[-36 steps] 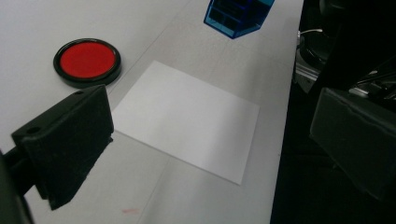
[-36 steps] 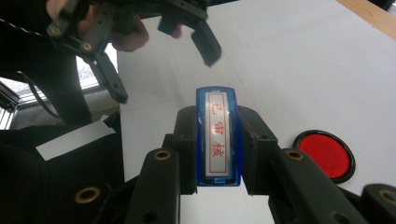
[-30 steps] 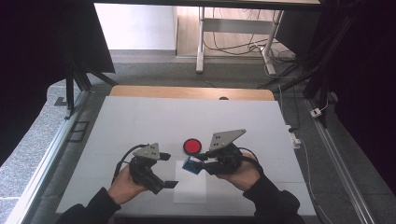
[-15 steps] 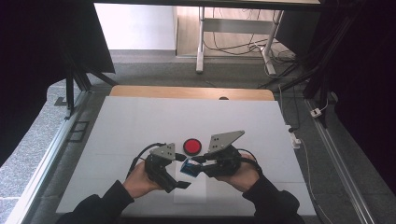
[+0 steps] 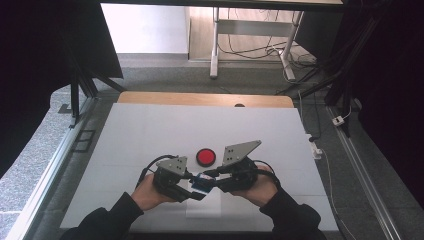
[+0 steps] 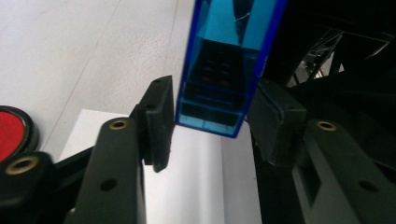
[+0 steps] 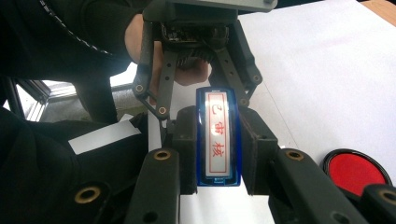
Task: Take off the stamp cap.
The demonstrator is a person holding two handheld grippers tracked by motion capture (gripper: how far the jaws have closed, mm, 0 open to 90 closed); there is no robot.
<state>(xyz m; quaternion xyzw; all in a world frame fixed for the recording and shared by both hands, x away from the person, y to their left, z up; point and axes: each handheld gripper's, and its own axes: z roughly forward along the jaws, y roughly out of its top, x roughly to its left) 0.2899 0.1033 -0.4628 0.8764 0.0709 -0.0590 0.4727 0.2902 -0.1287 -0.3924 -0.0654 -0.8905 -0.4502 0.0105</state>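
A translucent blue stamp block with red characters on its white face hangs just above the table. My right gripper is shut on its sides, as the right gripper view shows. Facing it, my left gripper has just been closing around the block's other end. Its pads stand close on either side, with a thin gap still showing at one pad. The left gripper's fingers straddle the far end of the block.
A red disc in a black rim lies on the white table just beyond the grippers. A small white sheet lies under the block near the front edge. A wooden strip runs along the table's far side.
My left hand has moved right, up to the blue block, and its jaws have narrowed around the block's end. The right gripper has kept still with the block in it.
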